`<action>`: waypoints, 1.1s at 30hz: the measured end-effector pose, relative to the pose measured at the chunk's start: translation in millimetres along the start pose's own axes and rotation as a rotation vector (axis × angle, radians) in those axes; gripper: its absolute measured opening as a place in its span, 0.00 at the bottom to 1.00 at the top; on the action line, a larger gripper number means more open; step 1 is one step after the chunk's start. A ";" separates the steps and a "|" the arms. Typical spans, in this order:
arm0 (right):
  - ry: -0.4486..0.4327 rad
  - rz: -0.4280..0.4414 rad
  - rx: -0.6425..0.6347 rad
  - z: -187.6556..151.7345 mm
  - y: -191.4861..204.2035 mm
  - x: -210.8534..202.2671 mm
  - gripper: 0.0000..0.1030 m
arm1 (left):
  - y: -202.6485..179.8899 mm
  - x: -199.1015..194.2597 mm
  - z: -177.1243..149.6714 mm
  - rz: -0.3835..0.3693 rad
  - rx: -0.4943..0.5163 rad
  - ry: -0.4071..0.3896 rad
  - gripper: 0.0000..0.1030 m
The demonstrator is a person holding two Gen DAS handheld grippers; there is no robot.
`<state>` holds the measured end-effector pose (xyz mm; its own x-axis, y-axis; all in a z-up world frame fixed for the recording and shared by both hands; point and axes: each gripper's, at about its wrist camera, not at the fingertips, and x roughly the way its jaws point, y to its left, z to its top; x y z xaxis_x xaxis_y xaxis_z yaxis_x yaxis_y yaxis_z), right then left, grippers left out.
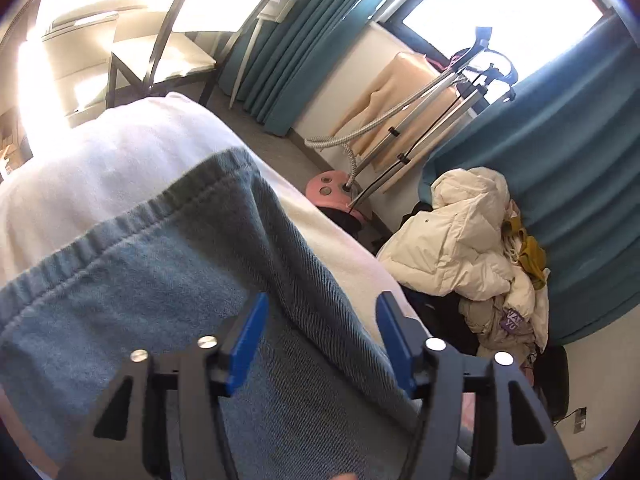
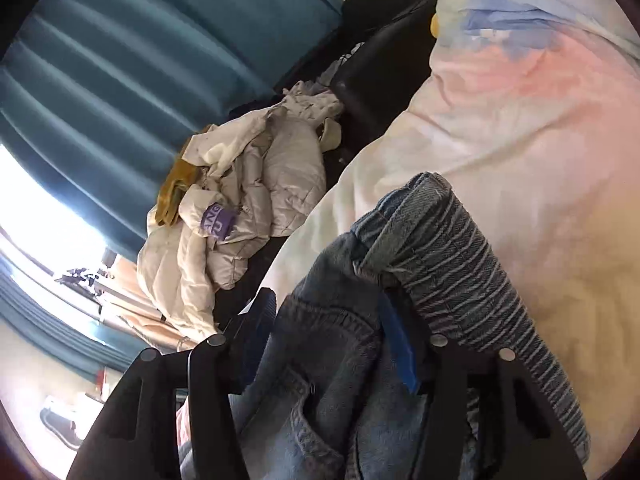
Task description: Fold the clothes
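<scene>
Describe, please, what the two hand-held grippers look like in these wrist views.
The left hand-held gripper has a black frame with triangular cut-outs, round silver bolt heads, and two flat bright blue fingers. The right hand-held gripper is built alike: black frame, darker bolt heads in shade, blue fingers. No cables or sleeves are visible.

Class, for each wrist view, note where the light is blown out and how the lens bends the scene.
Left wrist view: the window and the chair area glare white; the curtain curves with fisheye distortion. Right wrist view: the window at left is overexposed, the bedsheet looks washed out, dark corners frame the circle.
</scene>
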<state>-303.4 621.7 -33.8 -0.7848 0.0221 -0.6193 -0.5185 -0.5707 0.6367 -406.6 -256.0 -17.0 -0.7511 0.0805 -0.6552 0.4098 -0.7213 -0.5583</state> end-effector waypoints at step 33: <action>0.192 0.082 0.229 -92.5 -92.2 -44.4 0.76 | 97.5 -5.3 -87.8 -0.093 -0.215 0.159 0.28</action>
<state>-189.4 597.4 -107.5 -0.7599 -0.1844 -0.6233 -0.5365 -0.3634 0.7616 -317.1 -266.4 -112.7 -0.7070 0.2589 -0.6581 0.4561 -0.5443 -0.7041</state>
